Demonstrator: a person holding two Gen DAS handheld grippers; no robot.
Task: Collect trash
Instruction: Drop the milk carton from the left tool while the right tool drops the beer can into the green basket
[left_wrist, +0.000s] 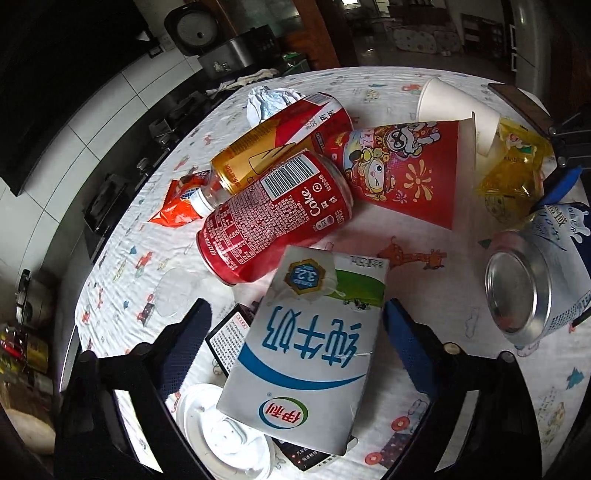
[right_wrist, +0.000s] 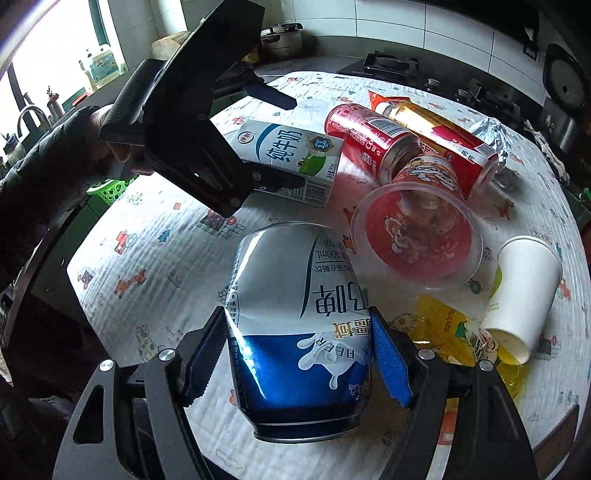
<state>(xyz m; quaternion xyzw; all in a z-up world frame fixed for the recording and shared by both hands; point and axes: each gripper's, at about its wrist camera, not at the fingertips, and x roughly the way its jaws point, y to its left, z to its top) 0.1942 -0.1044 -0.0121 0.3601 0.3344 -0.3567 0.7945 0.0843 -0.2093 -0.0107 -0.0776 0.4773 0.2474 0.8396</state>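
Note:
A white milk carton (left_wrist: 306, 350) with blue lettering lies on the patterned tablecloth (left_wrist: 424, 236). My left gripper (left_wrist: 295, 310) stands open astride it. The right finger is against the carton's edge and a gap shows beside the left finger (left_wrist: 188, 332). In the right wrist view the same gripper (right_wrist: 297, 142) straddles the carton (right_wrist: 280, 155). My right gripper (right_wrist: 297, 354) is shut on a dented blue and white beer can (right_wrist: 299, 332), which appears at the right of the left wrist view (left_wrist: 524, 291).
A red Coke can (left_wrist: 273, 225), a gold and red bottle (left_wrist: 280, 140), a red plastic cup (left_wrist: 402, 166), a white paper cup (right_wrist: 524, 291), a yellow wrapper (right_wrist: 443, 325), an orange wrapper (left_wrist: 181, 206) and crumpled foil (left_wrist: 269, 99) lie ahead. A white lid (left_wrist: 225, 432) sits under the carton.

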